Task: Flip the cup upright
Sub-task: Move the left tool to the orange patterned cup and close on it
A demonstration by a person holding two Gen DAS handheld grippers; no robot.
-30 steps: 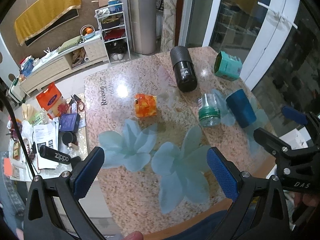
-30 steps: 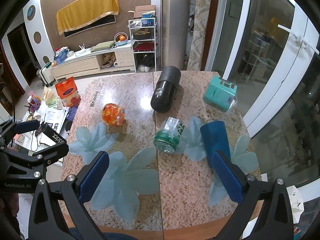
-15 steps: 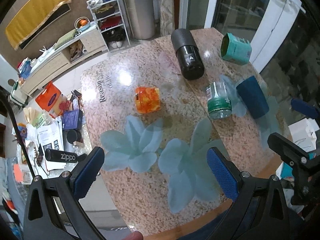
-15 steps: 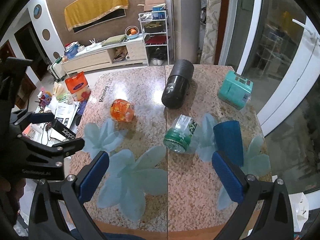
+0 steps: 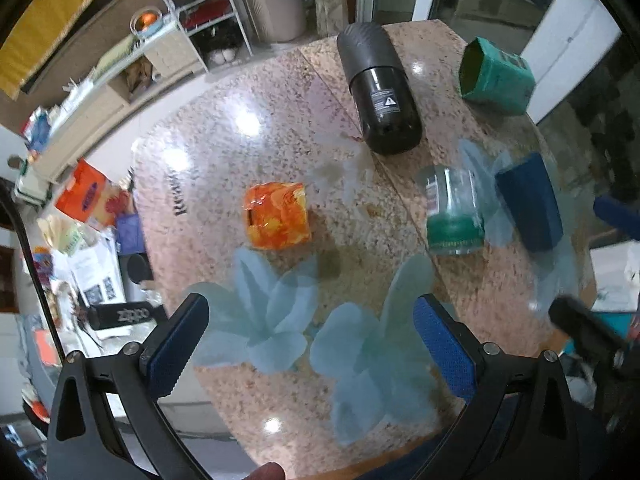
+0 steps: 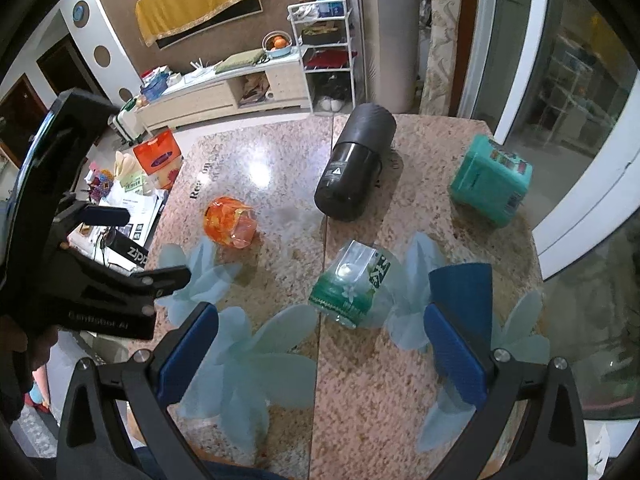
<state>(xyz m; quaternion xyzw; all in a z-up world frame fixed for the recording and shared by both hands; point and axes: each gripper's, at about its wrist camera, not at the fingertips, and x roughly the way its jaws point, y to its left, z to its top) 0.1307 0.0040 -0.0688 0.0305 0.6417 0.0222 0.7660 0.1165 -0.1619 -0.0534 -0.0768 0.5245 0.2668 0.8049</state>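
Both tools gape empty above the bench (image 6: 280,184): left tool (image 5: 310,344), right tool (image 6: 320,354); the blue cup (image 6: 464,284) lies on its side

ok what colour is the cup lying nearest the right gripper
Dark blue cup; clearest in the right wrist view.

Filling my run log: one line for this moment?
left gripper open | right gripper open | five cups lying on table | none held

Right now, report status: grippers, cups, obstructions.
Left gripper open, empty. Right gripper open, empty. Orange cup, glass cup, blue cup all on their sides. Nothing blocking.
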